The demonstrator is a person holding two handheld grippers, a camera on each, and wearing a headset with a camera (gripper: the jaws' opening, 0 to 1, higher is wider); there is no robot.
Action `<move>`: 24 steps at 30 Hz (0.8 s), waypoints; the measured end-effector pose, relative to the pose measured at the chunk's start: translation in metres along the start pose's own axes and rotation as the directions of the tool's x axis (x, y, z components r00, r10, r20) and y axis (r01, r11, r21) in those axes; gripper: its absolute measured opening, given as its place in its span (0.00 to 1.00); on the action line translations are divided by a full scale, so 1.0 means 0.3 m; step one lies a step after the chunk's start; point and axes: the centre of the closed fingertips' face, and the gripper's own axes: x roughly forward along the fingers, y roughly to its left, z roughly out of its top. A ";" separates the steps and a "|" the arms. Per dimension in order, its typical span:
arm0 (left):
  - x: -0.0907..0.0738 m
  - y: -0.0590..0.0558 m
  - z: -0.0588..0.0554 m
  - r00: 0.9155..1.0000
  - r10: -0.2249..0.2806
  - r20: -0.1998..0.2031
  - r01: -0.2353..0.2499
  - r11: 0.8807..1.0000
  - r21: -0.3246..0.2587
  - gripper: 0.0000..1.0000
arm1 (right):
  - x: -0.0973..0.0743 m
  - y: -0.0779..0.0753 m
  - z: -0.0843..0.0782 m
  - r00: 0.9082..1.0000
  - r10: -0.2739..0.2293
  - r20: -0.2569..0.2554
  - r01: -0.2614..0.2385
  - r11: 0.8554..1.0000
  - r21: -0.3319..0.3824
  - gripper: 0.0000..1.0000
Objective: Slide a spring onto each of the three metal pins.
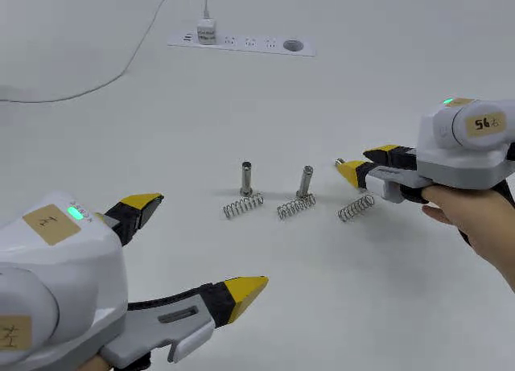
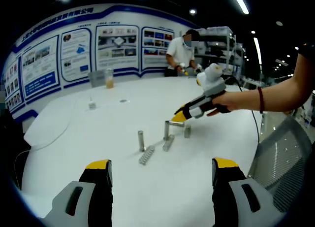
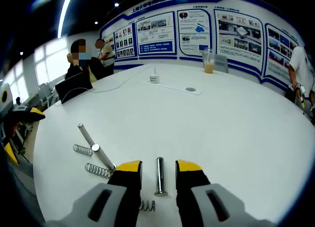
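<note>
Springs lie loose on the white worktop [image 1: 338, 97], none on a pin. The left spring [image 1: 243, 205] rests just in front of the left pin [image 1: 246, 178], and the middle spring [image 1: 296, 206] just in front of the middle pin [image 1: 306, 180]; both pins stand upright. The right spring [image 1: 356, 208] lies near the right gripper [image 1: 364, 162]. Its jaws are narrowly spread around the third pin [image 3: 160, 176], with a gap on each side. The left gripper [image 1: 205, 242] hovers nearer the person, its jaws spread wide and holding nothing.
</note>
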 end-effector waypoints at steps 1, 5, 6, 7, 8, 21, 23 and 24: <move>0.001 0.000 0.000 1.000 0.000 0.000 0.000 1.000 0.000 0.84 | 0.005 0.000 -0.002 1.000 0.002 -0.004 -0.002 1.000 -0.004 0.27; 0.005 -0.001 -0.002 1.000 -0.003 -0.002 0.003 1.000 0.001 0.84 | 0.028 -0.005 -0.005 1.000 -0.003 -0.007 0.003 1.000 -0.018 0.23; 0.005 -0.002 -0.002 1.000 -0.003 -0.001 0.003 1.000 0.000 0.84 | 0.033 -0.005 -0.007 1.000 0.000 -0.010 0.000 1.000 -0.013 0.23; 0.006 -0.002 -0.002 1.000 -0.002 0.001 0.002 1.000 -0.001 0.84 | 0.037 -0.006 -0.009 1.000 0.001 -0.015 -0.001 1.000 -0.010 0.23; 0.006 -0.002 -0.002 1.000 -0.003 0.002 0.003 1.000 -0.003 0.84 | 0.044 -0.004 -0.014 1.000 0.004 -0.022 -0.005 1.000 -0.015 0.22; 0.006 0.005 -0.012 1.000 0.000 -0.005 0.000 1.000 -0.006 0.83 | 0.081 -0.001 -0.044 0.999 -0.001 -0.049 0.001 1.000 -0.004 0.13; 0.006 0.008 -0.017 1.000 0.000 -0.011 0.000 1.000 -0.006 0.83 | 0.081 -0.007 -0.045 0.998 -0.020 -0.060 0.020 1.000 -0.002 0.10; 0.005 0.008 -0.019 1.000 -0.001 -0.014 0.001 1.000 -0.006 0.83 | 0.082 -0.007 -0.044 0.998 -0.023 -0.063 0.023 1.000 0.005 0.10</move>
